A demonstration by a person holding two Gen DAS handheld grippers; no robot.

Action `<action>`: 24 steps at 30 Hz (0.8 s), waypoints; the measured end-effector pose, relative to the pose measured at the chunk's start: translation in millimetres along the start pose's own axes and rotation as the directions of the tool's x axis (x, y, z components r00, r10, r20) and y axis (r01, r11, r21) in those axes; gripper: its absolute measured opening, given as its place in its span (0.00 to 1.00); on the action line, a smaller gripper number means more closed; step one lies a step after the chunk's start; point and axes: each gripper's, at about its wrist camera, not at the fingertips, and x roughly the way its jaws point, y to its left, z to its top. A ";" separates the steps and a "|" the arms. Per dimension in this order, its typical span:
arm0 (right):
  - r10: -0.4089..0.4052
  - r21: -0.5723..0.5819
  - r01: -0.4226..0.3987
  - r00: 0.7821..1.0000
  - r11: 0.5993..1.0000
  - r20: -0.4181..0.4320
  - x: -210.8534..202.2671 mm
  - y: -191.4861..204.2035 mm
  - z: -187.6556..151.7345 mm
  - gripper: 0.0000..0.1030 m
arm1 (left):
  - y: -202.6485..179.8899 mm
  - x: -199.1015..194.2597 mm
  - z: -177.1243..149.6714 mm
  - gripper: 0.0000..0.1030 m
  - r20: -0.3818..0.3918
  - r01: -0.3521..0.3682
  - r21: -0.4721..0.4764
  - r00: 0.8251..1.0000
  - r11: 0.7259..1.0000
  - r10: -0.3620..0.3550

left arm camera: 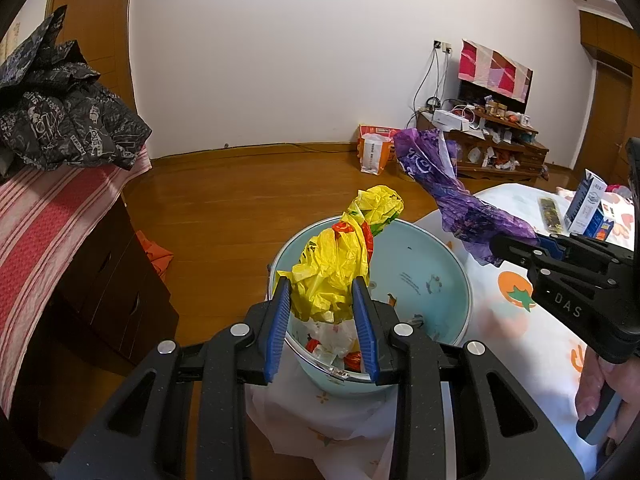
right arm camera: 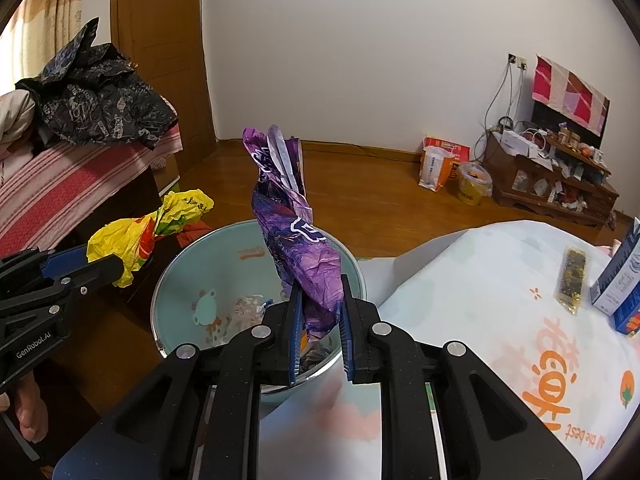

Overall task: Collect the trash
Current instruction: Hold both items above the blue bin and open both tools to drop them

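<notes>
My left gripper (left arm camera: 322,294) is shut on a crumpled yellow plastic bag (left arm camera: 340,256), which it holds over the near rim of a pale blue bin (left arm camera: 448,280). The same yellow plastic bag (right arm camera: 132,244) shows at the left of the right wrist view, in the left gripper (right arm camera: 102,266). My right gripper (right arm camera: 318,302) is shut on a crumpled purple wrapper (right arm camera: 296,240) above the bin (right arm camera: 176,280). In the left wrist view the right gripper (left arm camera: 508,246) holds the purple wrapper (left arm camera: 452,196) beside the bin's right rim. Some trash lies at the bin's bottom.
A bed with a white orange-print cover (right arm camera: 500,320) lies to the right, with a blue-white carton (right arm camera: 620,280) and a dark snack packet (right arm camera: 572,280) on it. A dark cabinet with striped red cloth (left arm camera: 52,224) and a black jacket (left arm camera: 68,120) stands left. Wooden floor lies beyond.
</notes>
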 end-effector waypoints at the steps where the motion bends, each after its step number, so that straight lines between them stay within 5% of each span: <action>1: 0.000 0.001 0.000 1.000 1.000 0.000 0.0 0.0 0.0 0.17 | -0.1 -0.1 -0.1 0.31 0.001 -0.001 0.001 1.000 1.000 0.001; 21: -0.001 -0.013 0.001 1.000 1.000 -0.002 3.6 4.3 5.3 0.17 | -2.4 10.2 5.1 0.31 -0.010 0.000 0.004 1.000 1.000 0.000; 24: -0.009 -0.020 0.009 1.000 1.000 0.000 7.2 3.3 9.1 0.21 | -5.9 17.3 8.0 0.38 -0.020 0.007 0.013 1.000 1.000 -0.007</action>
